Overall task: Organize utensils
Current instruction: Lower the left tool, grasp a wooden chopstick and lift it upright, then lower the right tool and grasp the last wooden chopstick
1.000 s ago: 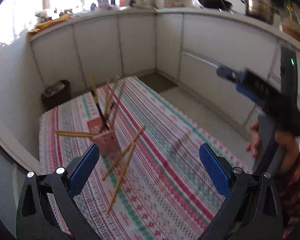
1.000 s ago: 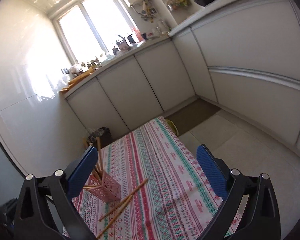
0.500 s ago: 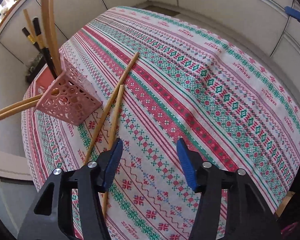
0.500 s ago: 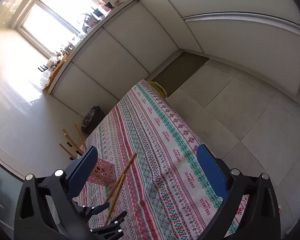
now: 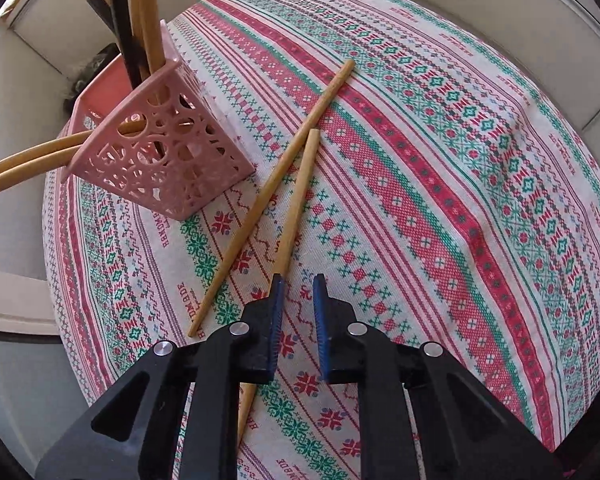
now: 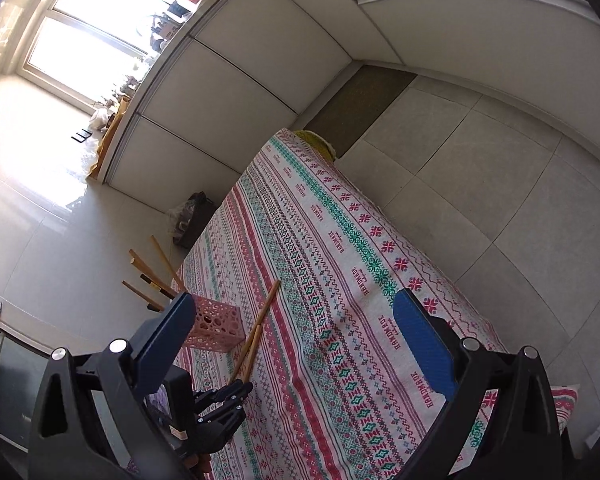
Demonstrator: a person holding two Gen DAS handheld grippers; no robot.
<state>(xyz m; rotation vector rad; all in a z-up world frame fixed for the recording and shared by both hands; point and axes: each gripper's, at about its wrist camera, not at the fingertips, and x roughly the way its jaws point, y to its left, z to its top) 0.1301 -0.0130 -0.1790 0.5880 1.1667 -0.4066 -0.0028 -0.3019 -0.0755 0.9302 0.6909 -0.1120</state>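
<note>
Okay, my left gripper [image 5: 297, 300] sits low at the bottom centre of the left wrist view, blue pads narrowed to a small gap with only tablecloth [image 5: 440, 184] visible between them, so nearly closed and holding nothing. Shorter chopstick [image 5: 296, 204] lies on the desk running from mid frame down under my left pad [image 5: 275, 320], outside the gap; can't tell if it touches the pad. Longer chopstick [image 5: 276, 184] lies just left of it, the two meeting near mid frame. Pink lattice holder [image 5: 160, 152] stands at upper left of the frame, close to the longer chopstick, with wooden and black chopsticks [image 5: 140, 20] sticking out. My right gripper [image 6: 296, 336] is wide open, empty, raised above the desk; in its view the holder [image 6: 216, 322] and both loose chopsticks [image 6: 260, 328] sit lower left.
</note>
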